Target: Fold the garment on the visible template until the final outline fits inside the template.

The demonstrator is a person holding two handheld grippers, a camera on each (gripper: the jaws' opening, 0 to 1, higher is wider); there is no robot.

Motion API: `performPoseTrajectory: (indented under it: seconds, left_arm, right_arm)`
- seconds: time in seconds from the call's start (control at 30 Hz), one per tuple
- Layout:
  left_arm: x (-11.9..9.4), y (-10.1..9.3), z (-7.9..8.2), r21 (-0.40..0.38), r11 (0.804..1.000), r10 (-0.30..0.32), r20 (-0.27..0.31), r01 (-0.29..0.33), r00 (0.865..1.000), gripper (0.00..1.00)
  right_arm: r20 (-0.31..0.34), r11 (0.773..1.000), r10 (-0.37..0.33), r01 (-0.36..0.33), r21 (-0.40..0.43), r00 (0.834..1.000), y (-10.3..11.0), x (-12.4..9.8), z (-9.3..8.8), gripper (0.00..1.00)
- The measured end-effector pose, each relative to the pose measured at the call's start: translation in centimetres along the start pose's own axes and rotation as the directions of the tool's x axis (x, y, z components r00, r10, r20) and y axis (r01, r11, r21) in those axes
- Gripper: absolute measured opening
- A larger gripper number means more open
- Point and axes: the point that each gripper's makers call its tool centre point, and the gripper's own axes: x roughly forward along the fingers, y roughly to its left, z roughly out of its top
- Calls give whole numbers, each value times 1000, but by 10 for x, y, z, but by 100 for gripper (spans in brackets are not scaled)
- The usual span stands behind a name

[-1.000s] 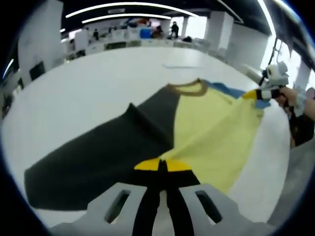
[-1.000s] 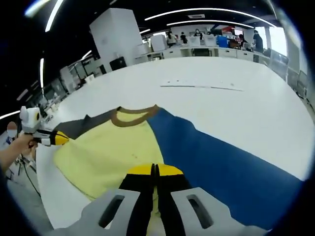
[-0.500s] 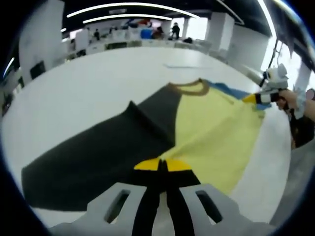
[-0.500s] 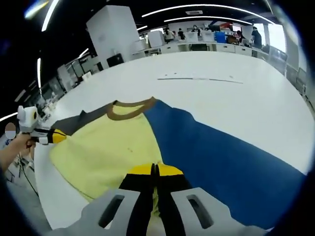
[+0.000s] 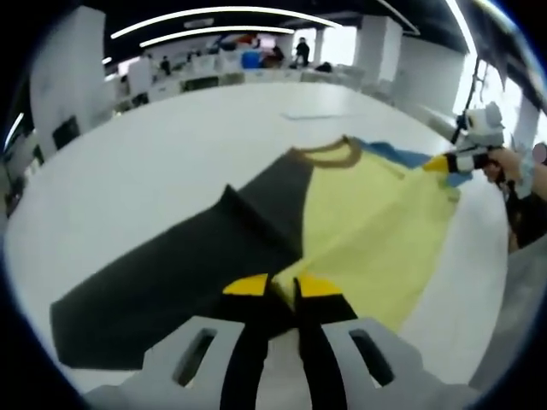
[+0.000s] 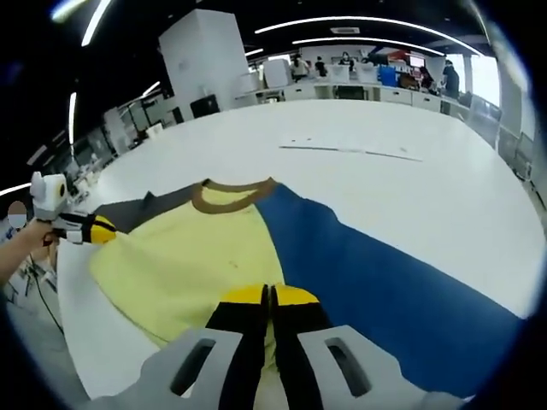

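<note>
The garment (image 5: 342,213) lies spread flat on the white table (image 5: 171,145). The left gripper (image 5: 282,290) has just parted its jaws, releasing the hem; the right gripper (image 6: 268,299) stays pinched on the yellow edge. Folding has barely begun.

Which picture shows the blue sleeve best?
The right gripper view: the blue sleeve stretches long across the table. In the left gripper view just a small blue bit peeks out behind the yellow part.
</note>
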Motion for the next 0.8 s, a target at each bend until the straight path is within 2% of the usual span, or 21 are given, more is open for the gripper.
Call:
performPoseTrajectory:
  seconds: [0.13, 0.27, 0.37, 0.5, 0.8]
  left_arm:
    - [-8, -1, 11, 13, 1000, 1, 23, -1, 1000, 10]
    - [-14, -6, 16, 36, 999, -8, 33, 7, 999, 12]
    - [-16, -10, 18, 40, 999, -18, 32, 17, 999, 16]
    - [-24, -16, 22, 98, 995, -25, 27, 22, 999, 22]
    - [-45, -29, 36, 148, 988, -54, 55, 46, 997, 31]
  right_arm:
    - [9, 1000, 17, -17, -4, 1000, 4, -6, 2, 3]
    - [46, 998, 51, -53, 42, 998, 10, -14, 11, 6]
    - [51, 999, 45, -46, 11, 998, 12, -18, 14, 9]
    - [66, 1000, 31, -31, -6, 997, 7, -23, 21, 16]
    - [118, 997, 36, -28, -71, 992, 19, -47, 32, 26]
